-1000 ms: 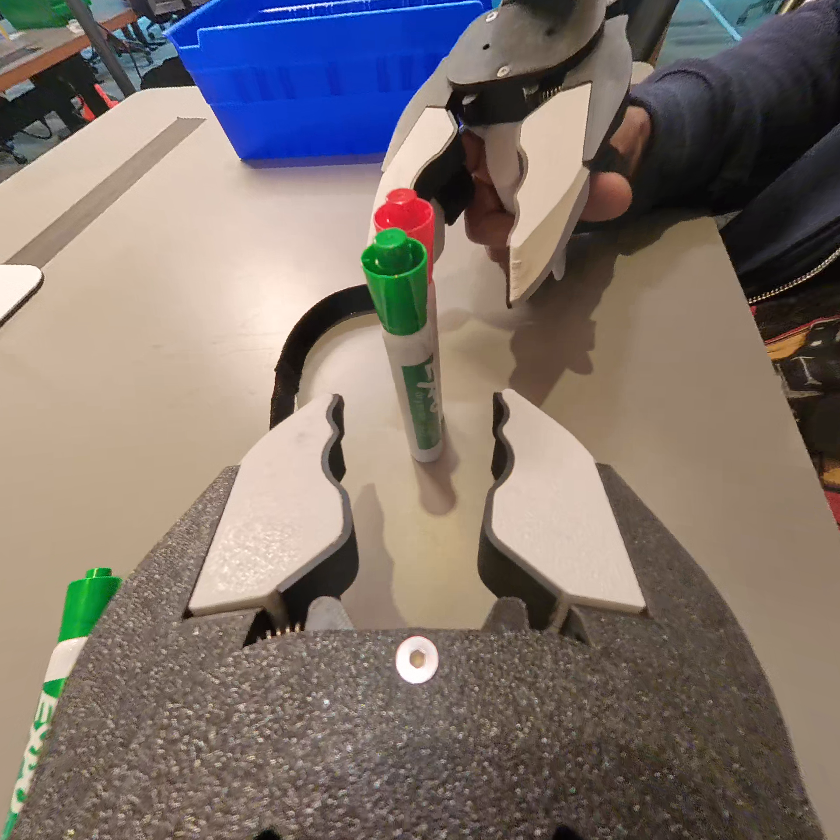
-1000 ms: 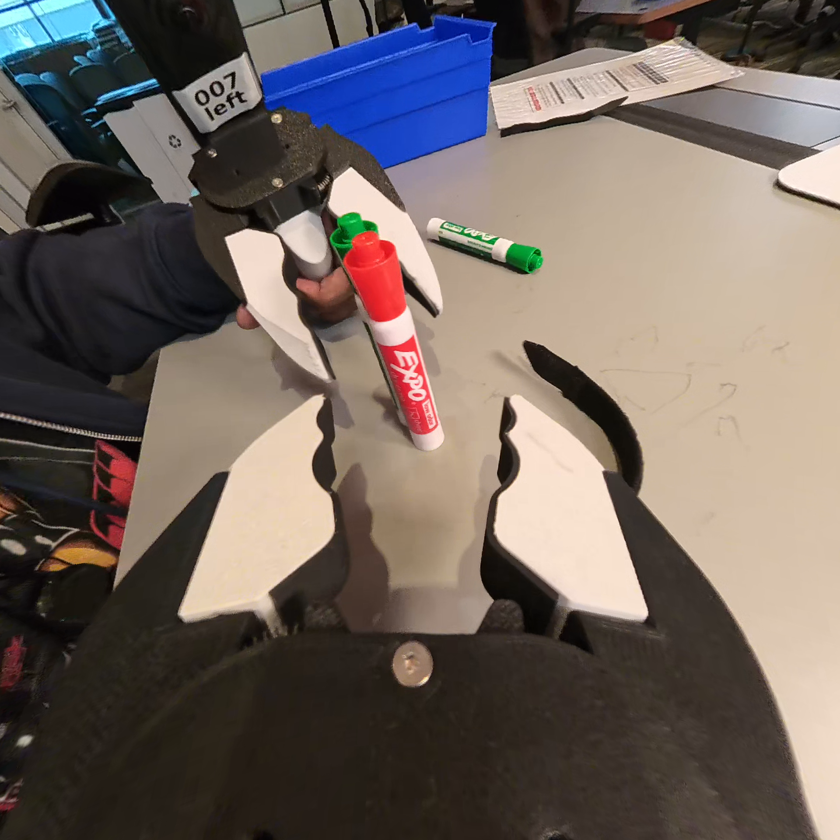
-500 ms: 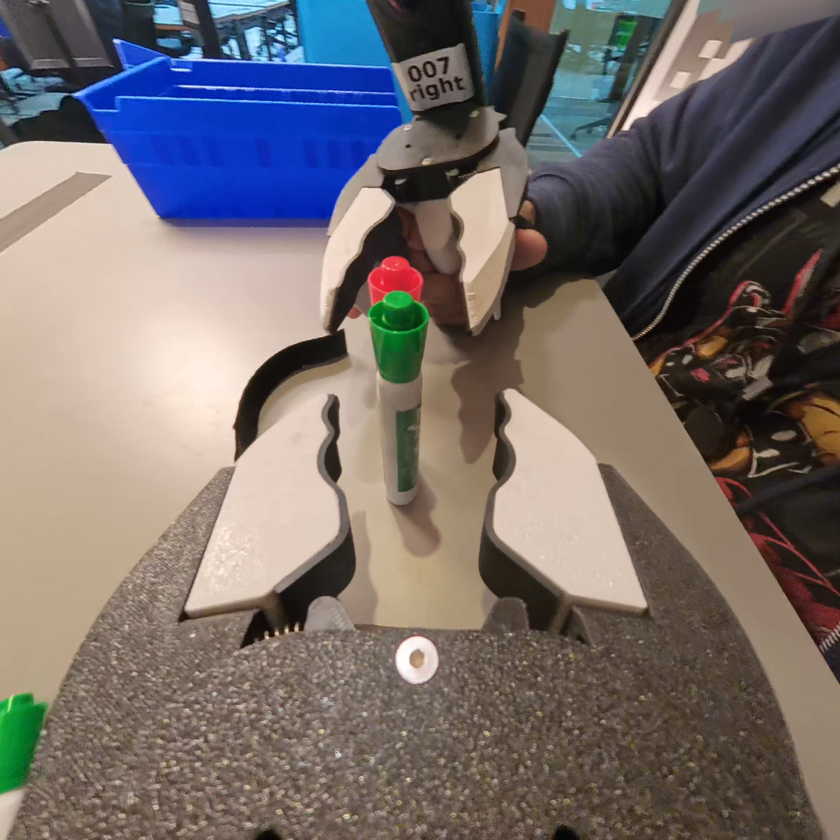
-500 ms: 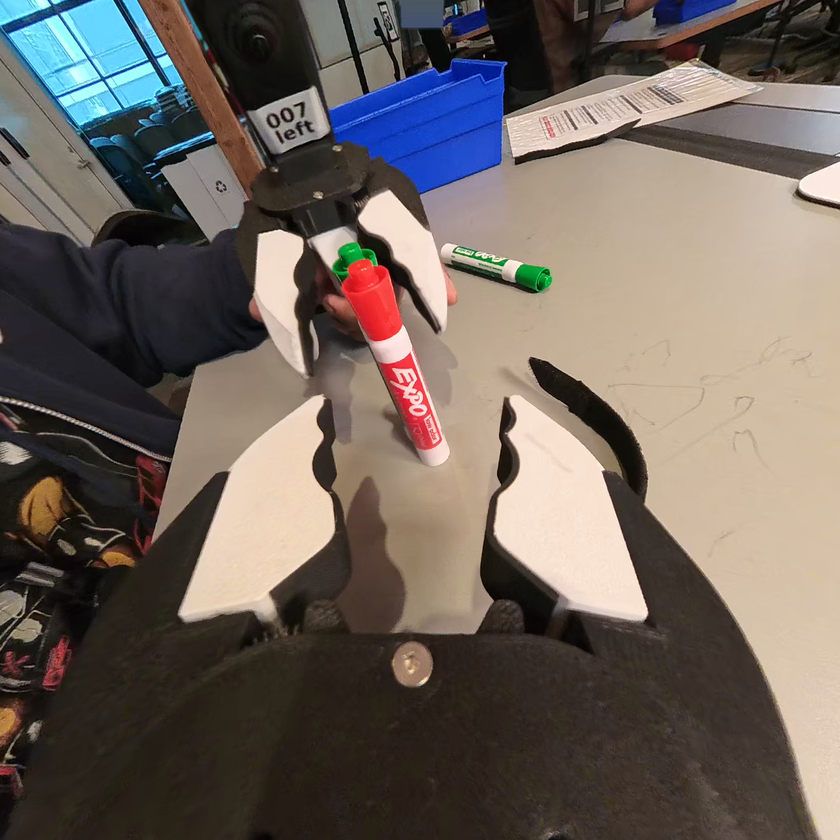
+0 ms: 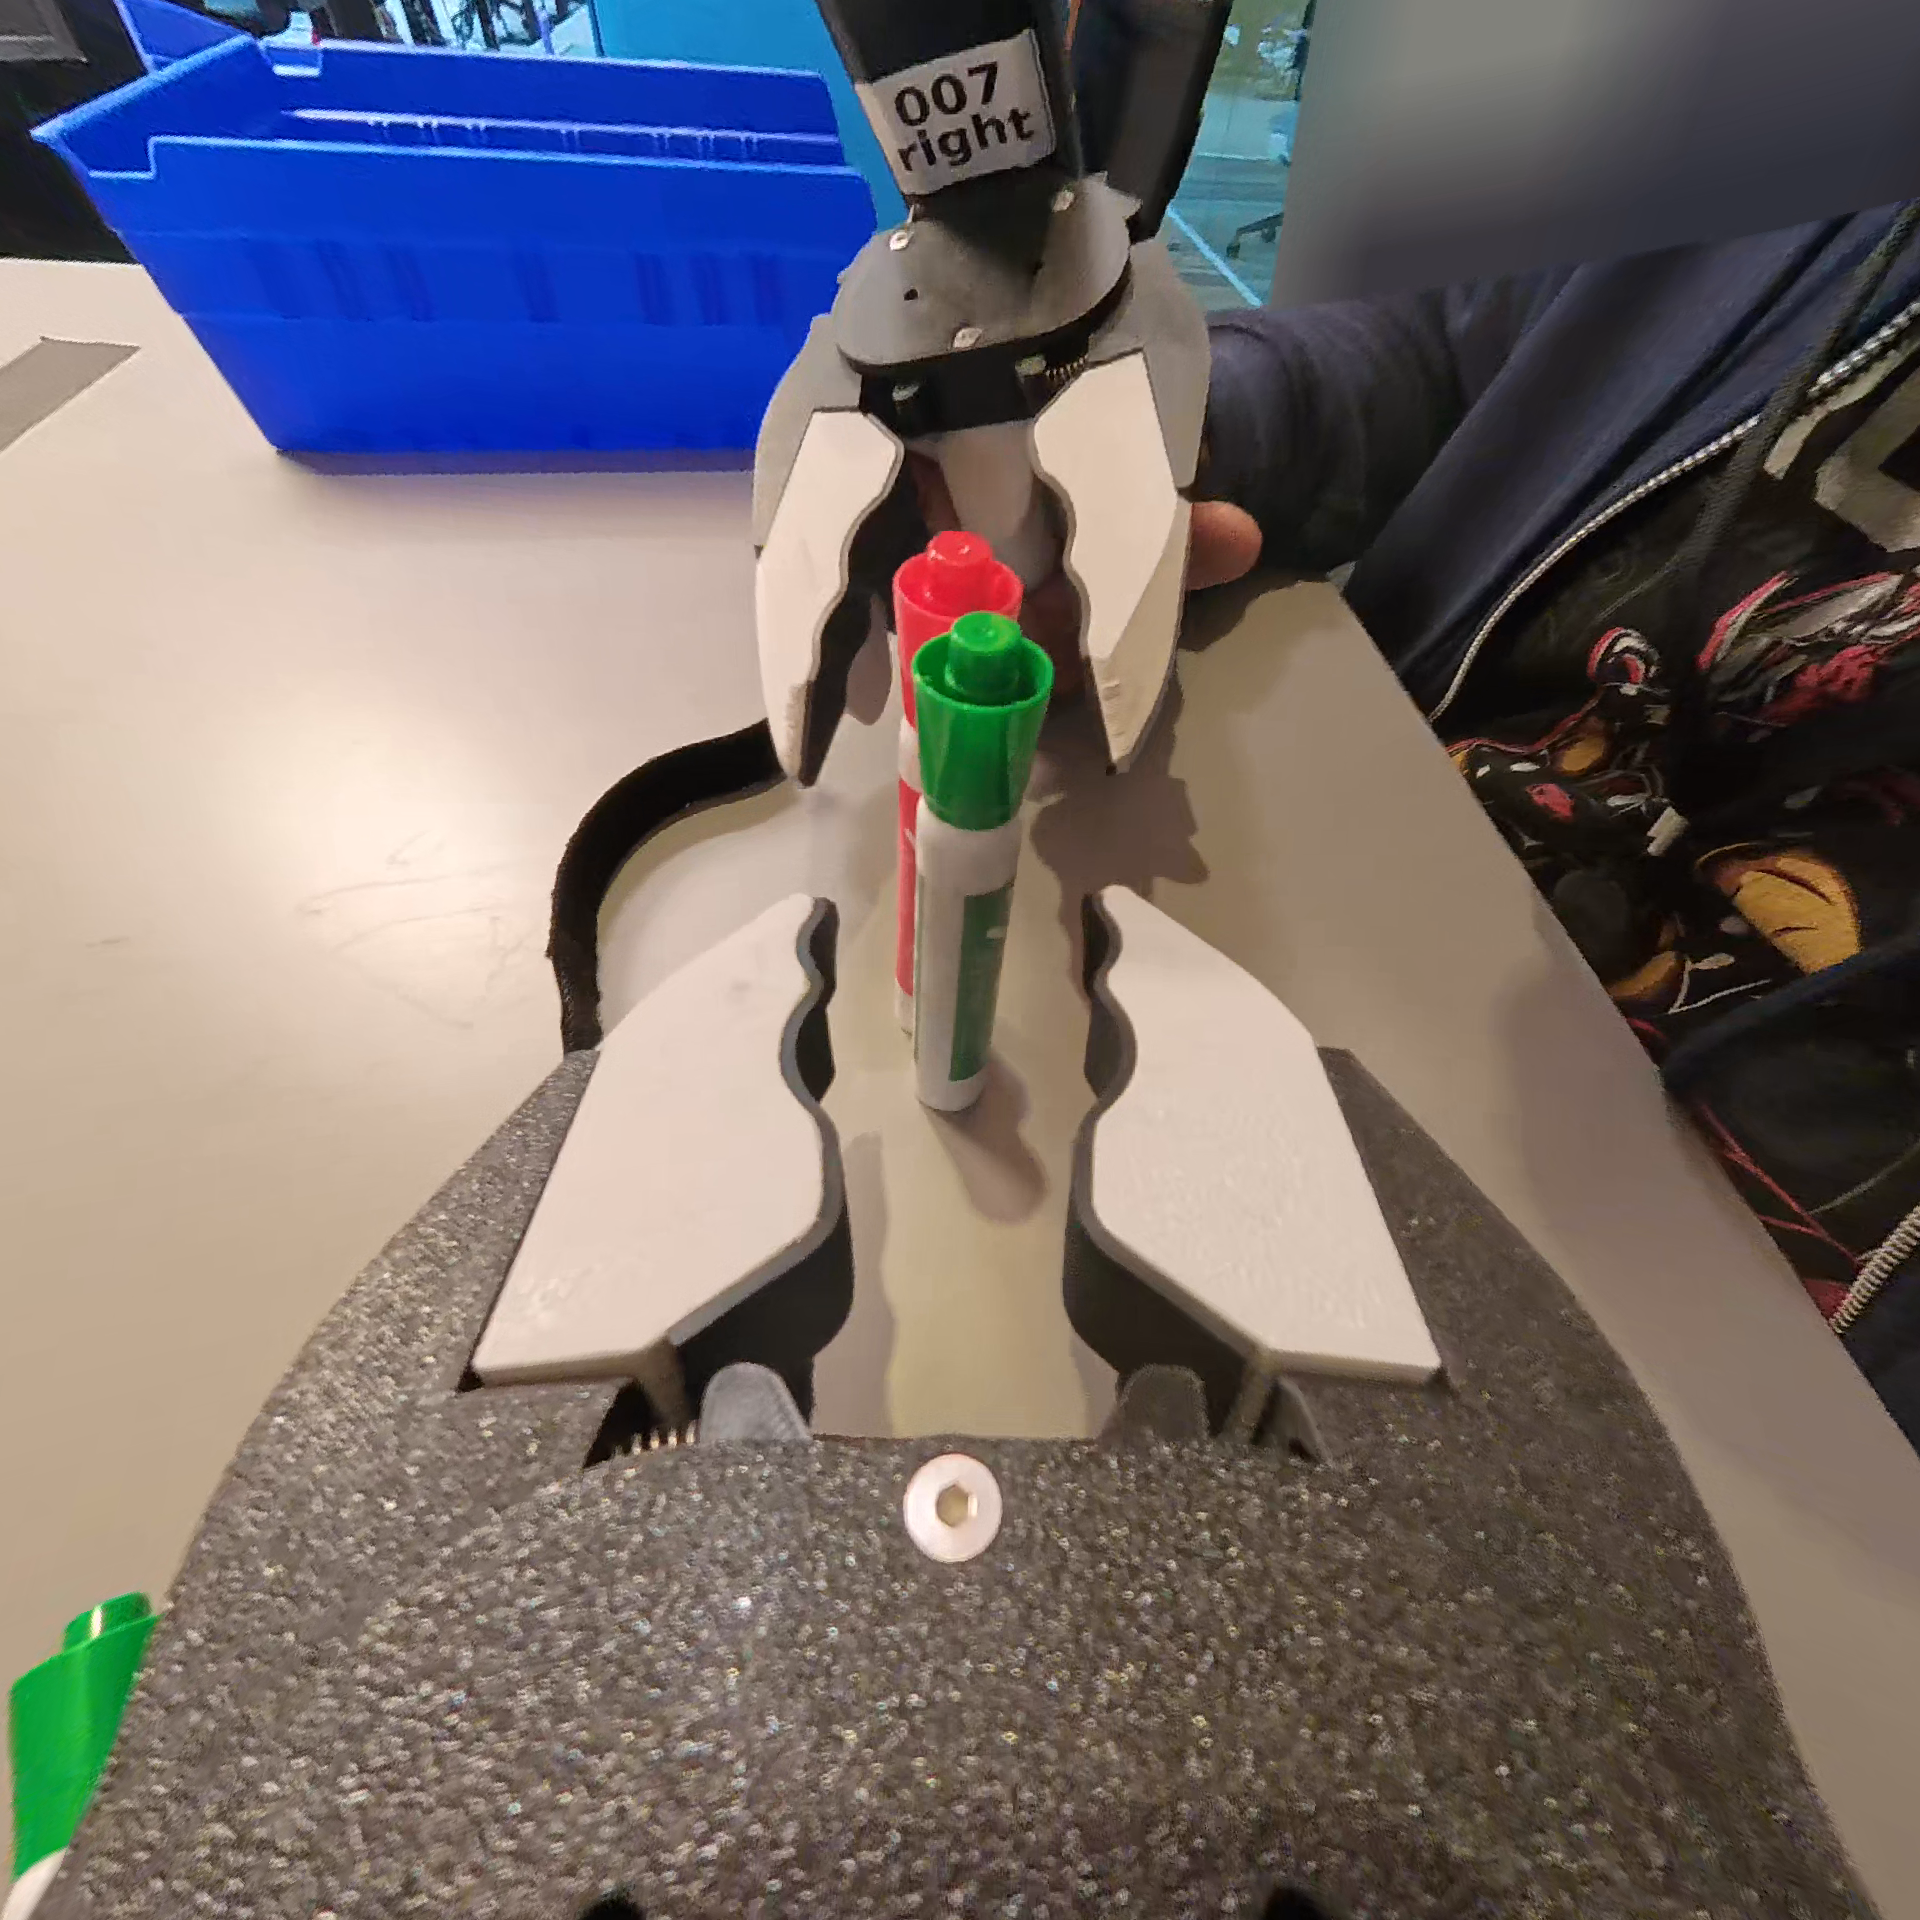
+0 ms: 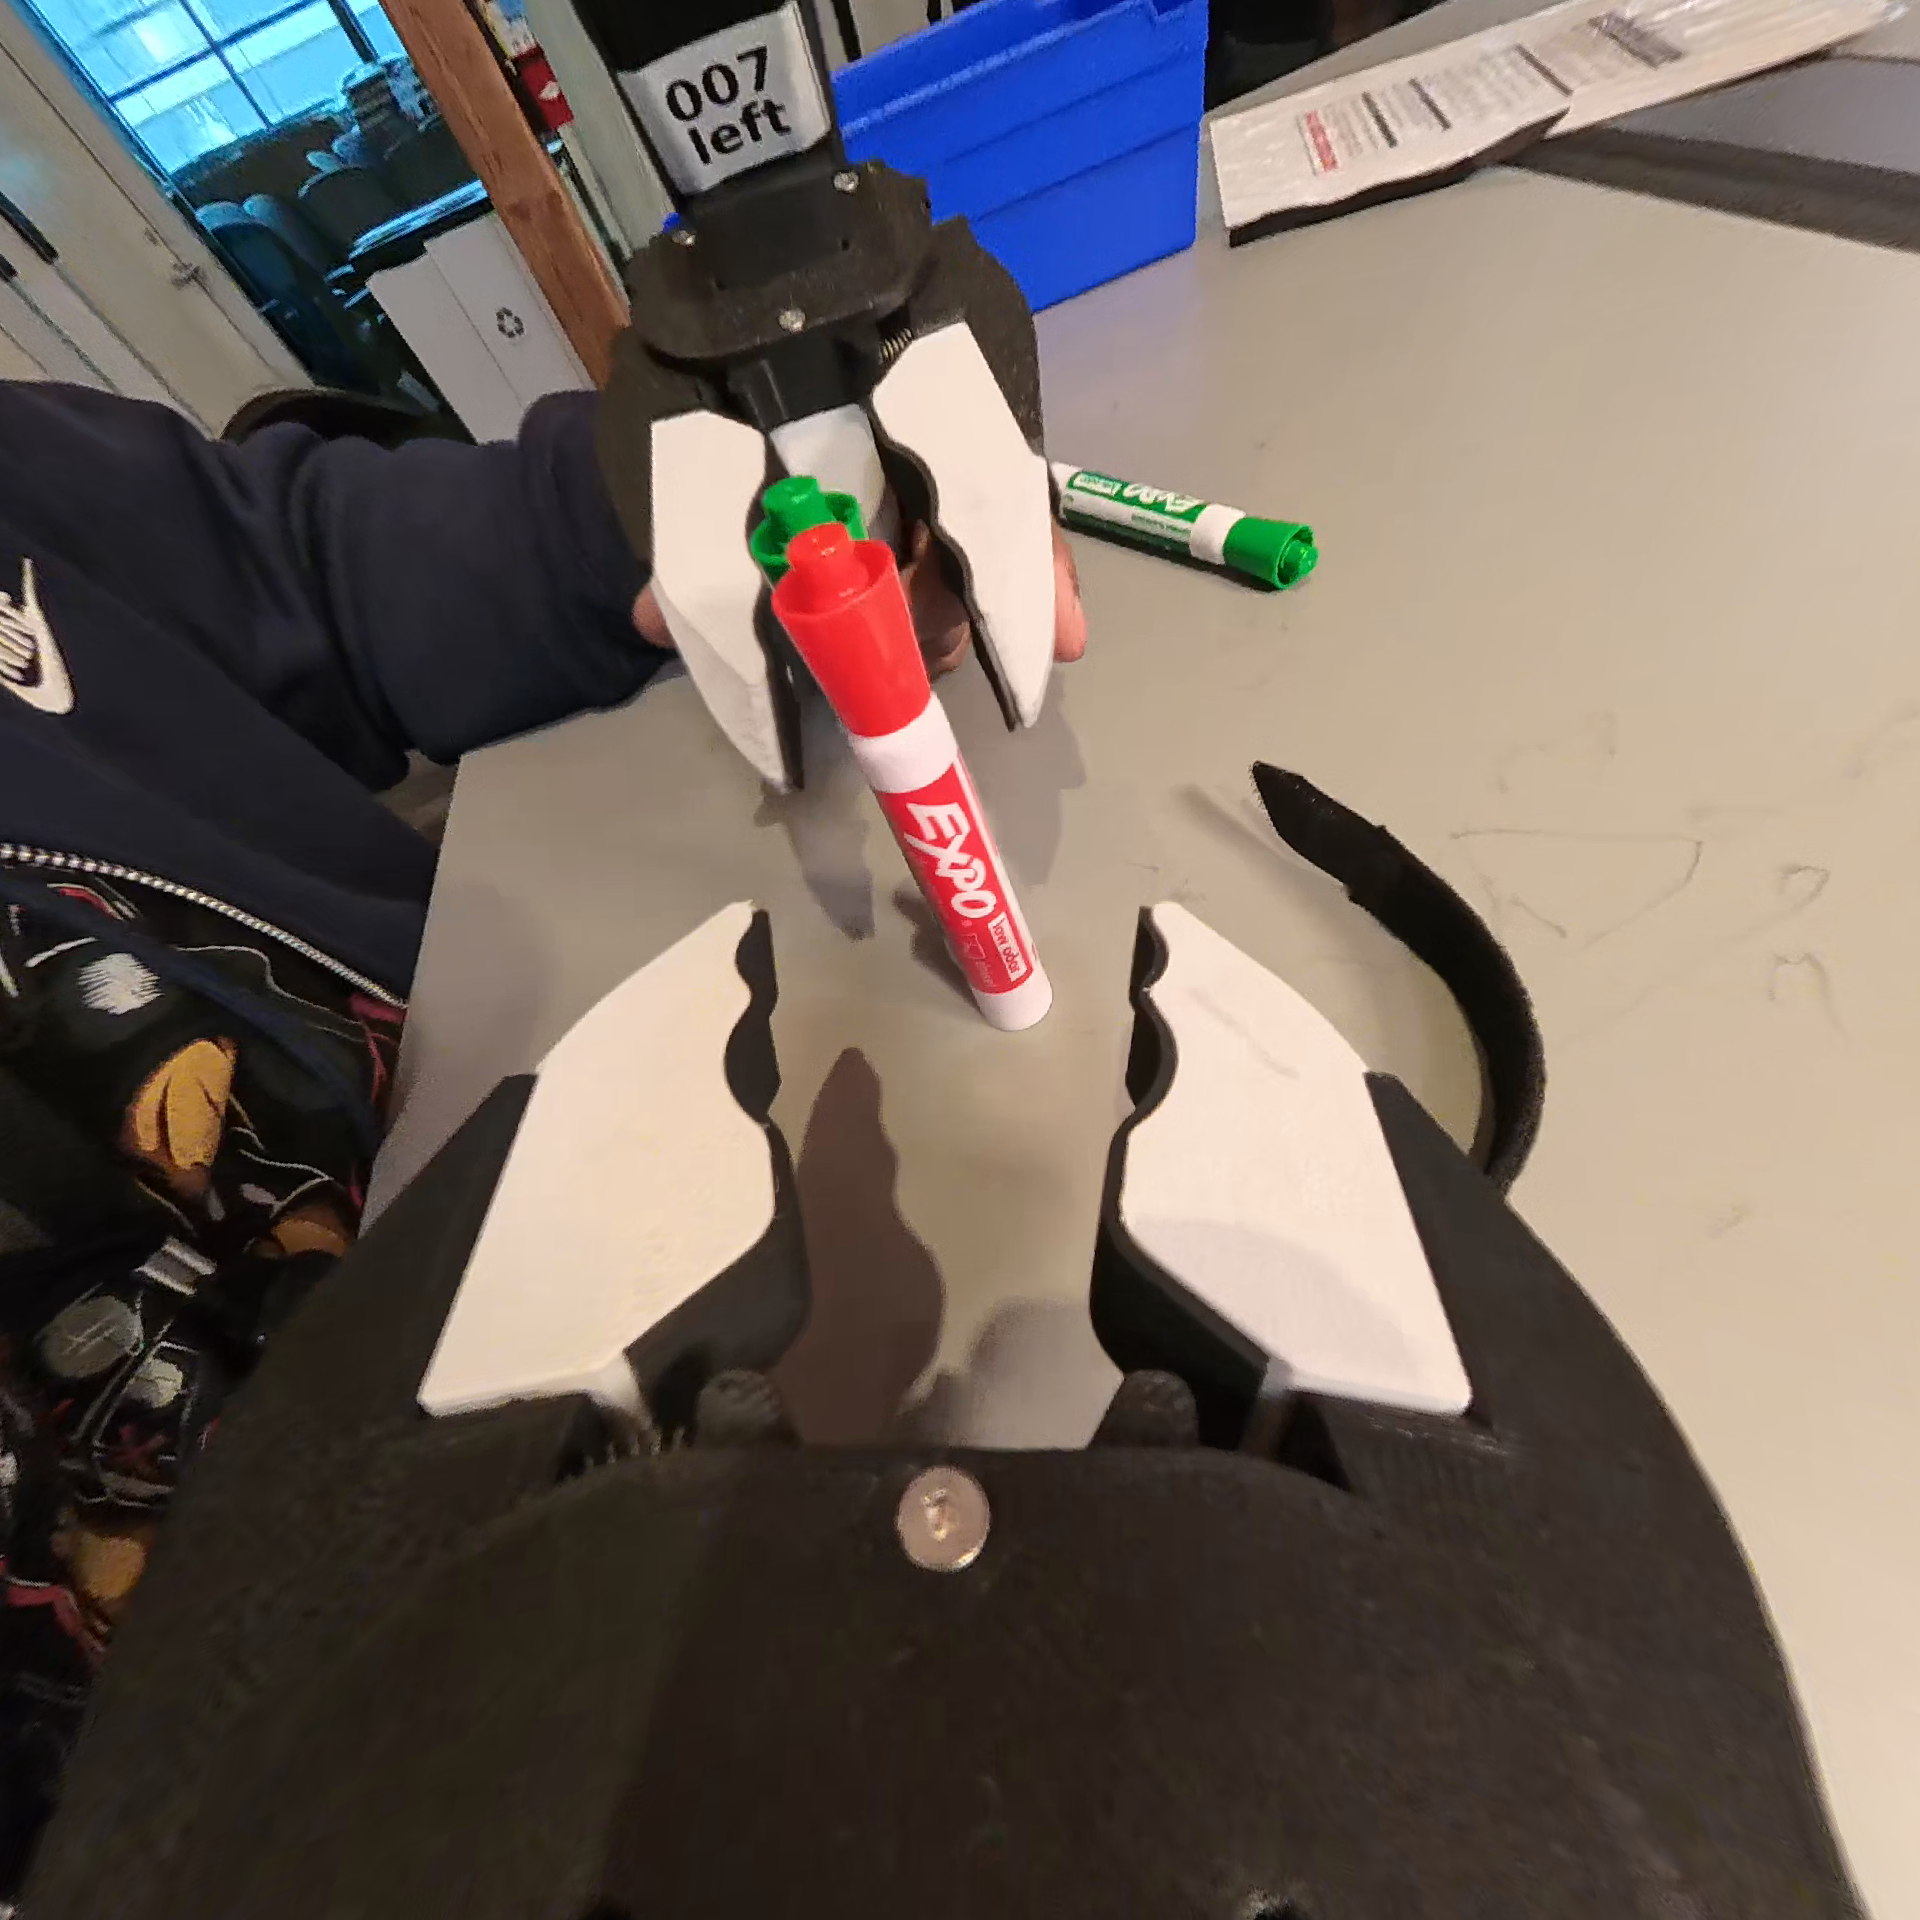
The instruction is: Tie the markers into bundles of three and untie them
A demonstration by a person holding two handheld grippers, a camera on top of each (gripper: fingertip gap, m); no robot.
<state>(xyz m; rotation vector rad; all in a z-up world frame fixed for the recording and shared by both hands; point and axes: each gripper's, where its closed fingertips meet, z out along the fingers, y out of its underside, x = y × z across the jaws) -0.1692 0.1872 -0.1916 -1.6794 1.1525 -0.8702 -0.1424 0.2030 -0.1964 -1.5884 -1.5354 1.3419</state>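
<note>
Green marker (image 5: 968,883) and red marker (image 6: 925,800) stand upright side by side on the tabletop (image 6: 1558,727), right between both claws. Left claw (image 5: 951,956) sits just beside the green one, jaws apart, gripping nothing. Right claw (image 6: 951,966) faces it past the red marker, also spread wide. Black strap (image 6: 1434,956) curls near the markers, and another green marker (image 6: 1184,525) lies flat beyond them.

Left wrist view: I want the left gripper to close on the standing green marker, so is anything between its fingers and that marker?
Nothing visible does. The green marker stands upright just ahead of the open left gripper, with bare table between. The red marker stands right behind it, and the right gripper hangs beyond.
</note>
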